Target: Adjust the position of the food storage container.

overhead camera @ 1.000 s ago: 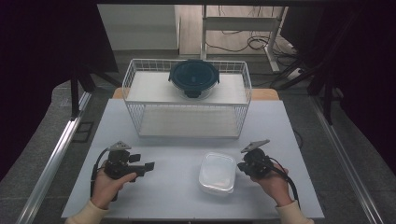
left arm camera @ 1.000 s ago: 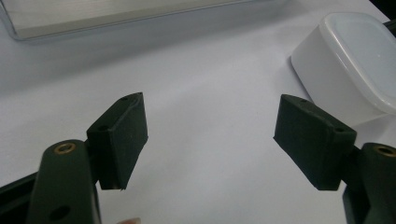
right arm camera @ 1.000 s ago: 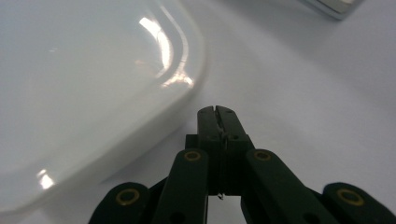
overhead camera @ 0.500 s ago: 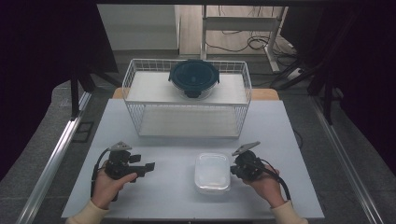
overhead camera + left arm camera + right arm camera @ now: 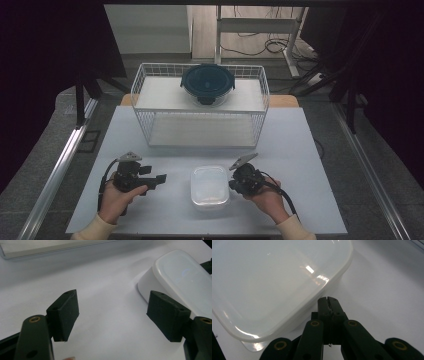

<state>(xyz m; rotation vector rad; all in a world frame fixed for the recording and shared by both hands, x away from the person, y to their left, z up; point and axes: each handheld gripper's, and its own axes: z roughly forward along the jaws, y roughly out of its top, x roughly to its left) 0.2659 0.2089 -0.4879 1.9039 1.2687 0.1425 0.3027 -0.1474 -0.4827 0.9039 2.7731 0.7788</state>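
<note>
Pushing container (image 5: 210, 186) leftward: right gripper (image 5: 234, 184), jaws pressed together, has slid left across lower frame, tips now against container's right wall. Container shifted slightly left, at lower centre of worktop (image 5: 300, 150). Left gripper (image 5: 159, 179) unmoved, jaws apart, empty, facing container.

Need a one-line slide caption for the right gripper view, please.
Right gripper, jaws shut, at the side wall of the white lidded container on the white table.

The tub (image 5: 274, 277) is glossy, translucent white plastic; the bench (image 5: 300, 150) looks smooth and matt; the basket (image 5: 200, 107) is white-coated wire.
</note>
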